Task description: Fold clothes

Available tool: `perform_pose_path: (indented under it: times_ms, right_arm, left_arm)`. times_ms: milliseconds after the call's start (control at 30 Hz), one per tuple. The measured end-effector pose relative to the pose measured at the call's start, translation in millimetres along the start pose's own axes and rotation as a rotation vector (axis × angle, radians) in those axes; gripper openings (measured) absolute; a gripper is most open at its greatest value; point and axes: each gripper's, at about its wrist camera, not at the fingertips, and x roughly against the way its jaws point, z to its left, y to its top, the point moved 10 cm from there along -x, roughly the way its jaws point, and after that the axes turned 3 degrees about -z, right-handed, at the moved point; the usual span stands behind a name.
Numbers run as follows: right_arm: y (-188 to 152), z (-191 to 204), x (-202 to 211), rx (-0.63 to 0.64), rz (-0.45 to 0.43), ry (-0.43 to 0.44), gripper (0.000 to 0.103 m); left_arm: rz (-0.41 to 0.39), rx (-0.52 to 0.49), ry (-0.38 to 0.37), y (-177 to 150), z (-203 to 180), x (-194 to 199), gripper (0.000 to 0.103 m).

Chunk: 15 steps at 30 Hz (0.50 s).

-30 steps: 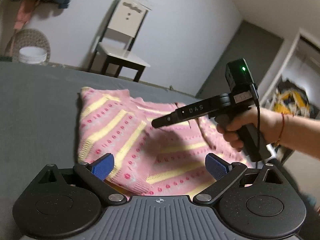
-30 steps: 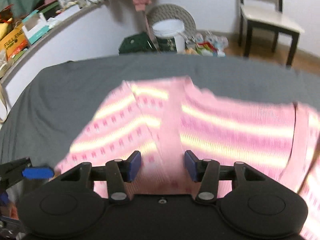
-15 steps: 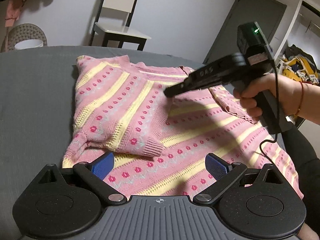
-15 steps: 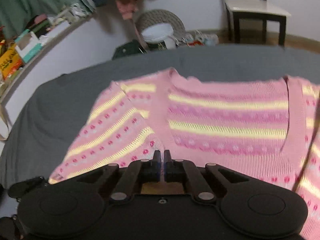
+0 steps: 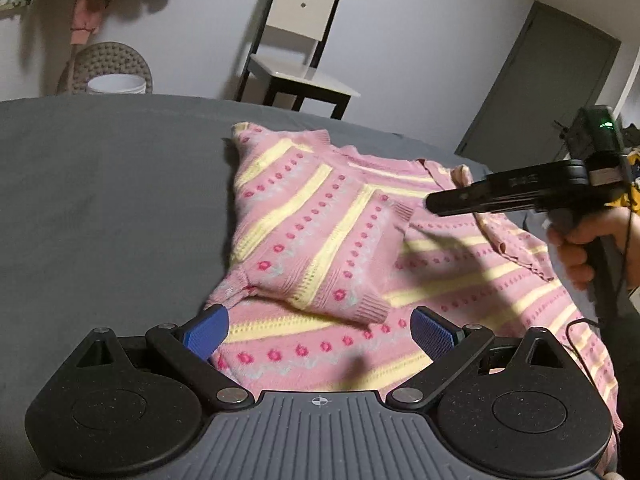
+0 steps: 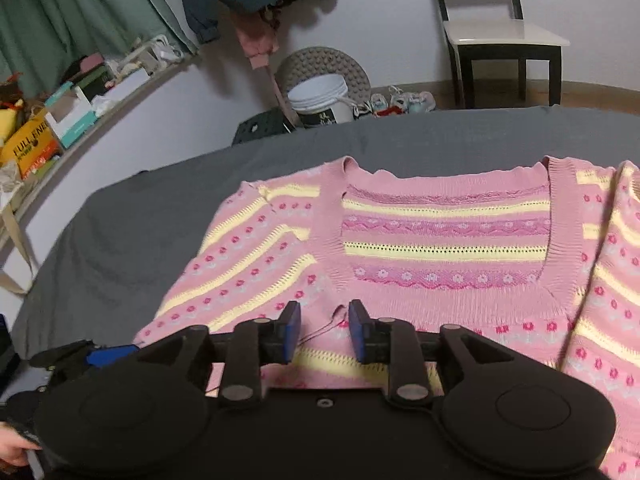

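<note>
A pink sweater (image 5: 320, 216) with yellow stripes and red dots lies flat on the grey bed (image 5: 112, 200). One sleeve is folded across its body, and the cuff (image 5: 374, 306) ends near my left gripper (image 5: 320, 332). That gripper is open wide just above the hem, holding nothing. In the right wrist view the sweater's neckline (image 6: 444, 240) faces me. My right gripper (image 6: 325, 332) hovers over the sweater (image 6: 248, 264) below the collar, its jaws a little apart with no cloth between them. It also shows at the right of the left wrist view as the right gripper (image 5: 432, 204), held by a hand (image 5: 576, 248).
Beyond the bed stand a chair (image 5: 300, 76), a white bucket (image 6: 320, 96) in front of a woven basket (image 6: 324, 64), and shoes (image 6: 404, 102) on the floor. A shelf with boxes (image 6: 48, 136) runs along the left. A grey door (image 5: 536, 92) is at the right.
My right gripper shut half a second ago and now stands slightly open. It has drawn back to the right, off the sweater's middle. My left gripper stayed open and backed away a little.
</note>
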Motion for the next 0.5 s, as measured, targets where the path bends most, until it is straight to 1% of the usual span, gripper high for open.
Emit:
perform_pose_path:
  times_ms: [67, 133, 167, 200, 267, 333, 367, 433, 500]
  right_arm:
    - [-2, -5, 16, -0.019, -0.023, -0.011, 0.033]
    - [-2, -17, 38, -0.049, -0.067, -0.043, 0.04]
    - [-3, -29, 52, -0.072, -0.096, -0.074, 0.056]
    - [-5, -43, 65, -0.094, -0.124, -0.112, 0.075]
    - [-14, -73, 90, -0.137, -0.163, -0.191, 0.076]
    - [-32, -100, 108, -0.162, -0.135, -0.28, 0.075]
    - [-41, -109, 113, -0.152, -0.11, -0.319, 0.075]
    - [-57, -113, 119, -0.076, -0.059, -0.382, 0.075]
    - [-65, -102, 120, 0.046, -0.055, -0.413, 0.075]
  left_arm:
    - [-0.003, 0.014, -0.004, 1, -1, 3, 0.098]
    - [-0.022, 0.026, -0.021, 4, -4, 9, 0.098]
    - [-0.039, 0.025, -0.038, 7, -7, 12, 0.098]
    - [-0.055, 0.023, -0.055, 9, -9, 14, 0.098]
    - [-0.082, 0.015, -0.082, 15, -17, 17, 0.098]
    - [-0.097, 0.007, -0.112, 18, -25, 17, 0.098]
    - [-0.095, 0.003, -0.131, 18, -31, 16, 0.098]
    - [-0.081, -0.015, -0.153, 15, -41, 12, 0.098]
    - [-0.065, -0.05, -0.157, 9, -51, 9, 0.098]
